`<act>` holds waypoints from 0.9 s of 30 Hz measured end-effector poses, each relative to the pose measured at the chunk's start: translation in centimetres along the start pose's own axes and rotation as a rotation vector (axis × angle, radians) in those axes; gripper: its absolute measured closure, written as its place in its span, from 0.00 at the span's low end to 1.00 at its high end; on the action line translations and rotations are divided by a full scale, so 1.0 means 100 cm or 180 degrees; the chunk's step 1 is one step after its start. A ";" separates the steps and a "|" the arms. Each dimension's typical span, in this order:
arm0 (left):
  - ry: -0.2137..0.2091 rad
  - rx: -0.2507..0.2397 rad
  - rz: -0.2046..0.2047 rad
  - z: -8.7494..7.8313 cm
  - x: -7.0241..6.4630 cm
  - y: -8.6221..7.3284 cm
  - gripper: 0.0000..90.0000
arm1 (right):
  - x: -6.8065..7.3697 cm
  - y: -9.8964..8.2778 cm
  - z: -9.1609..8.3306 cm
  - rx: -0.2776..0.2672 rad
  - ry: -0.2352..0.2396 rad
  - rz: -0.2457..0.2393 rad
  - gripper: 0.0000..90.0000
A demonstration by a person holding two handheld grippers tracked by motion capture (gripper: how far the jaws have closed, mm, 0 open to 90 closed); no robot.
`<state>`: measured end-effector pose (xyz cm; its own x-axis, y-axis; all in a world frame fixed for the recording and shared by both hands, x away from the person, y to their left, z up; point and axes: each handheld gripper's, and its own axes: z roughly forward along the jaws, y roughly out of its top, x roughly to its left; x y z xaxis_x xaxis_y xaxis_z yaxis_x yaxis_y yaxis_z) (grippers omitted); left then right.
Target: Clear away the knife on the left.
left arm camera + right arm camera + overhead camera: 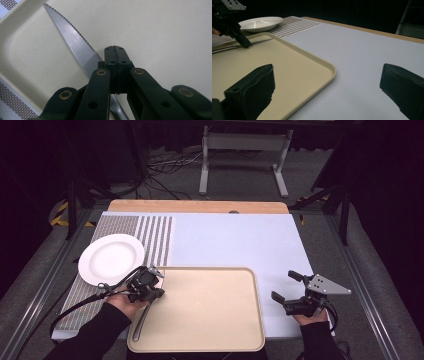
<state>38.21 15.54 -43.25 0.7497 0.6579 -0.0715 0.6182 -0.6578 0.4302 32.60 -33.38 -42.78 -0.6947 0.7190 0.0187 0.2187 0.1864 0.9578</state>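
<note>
A serrated steel knife (72,37) lies along the left side of the beige tray (210,330), blade toward the tray's far left corner and handle (140,320) toward the near edge. My left gripper (156,292) is down on the knife with its jaws shut tight against each other. In the left gripper view the blade runs under and to the left of the left gripper (114,51), with nothing between its pads. Right of the tray, my right gripper (284,285) stands open and empty over the pale mat. The right gripper view shows the left gripper (245,44) touching the knife (259,42).
A white plate (111,258) sits on the striped placemat (155,237) beyond the tray's left corner. The pale blue mat (235,240) stretches behind and right of the tray. The wooden table edge (200,206) runs along the back.
</note>
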 end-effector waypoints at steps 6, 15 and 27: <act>0.0010 -0.0004 -0.0076 -0.003 0.005 -0.007 1.00 | 0.000 0.000 0.000 -0.0001 0.0003 -0.0002 0.01; 0.0038 -0.0008 -0.0168 -0.008 0.010 -0.016 1.00 | 0.000 0.000 0.001 0.0008 0.0006 -0.0009 0.01; 0.0049 0.0019 -0.0199 -0.011 0.012 -0.022 1.00 | 0.001 0.000 0.001 0.0018 0.0004 -0.0010 0.01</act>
<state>37.51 18.23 -43.26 0.7060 0.7032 -0.0842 0.6652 -0.6175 0.4199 32.63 -33.24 -42.83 -0.6962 0.7177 0.0161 0.2204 0.1924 0.9562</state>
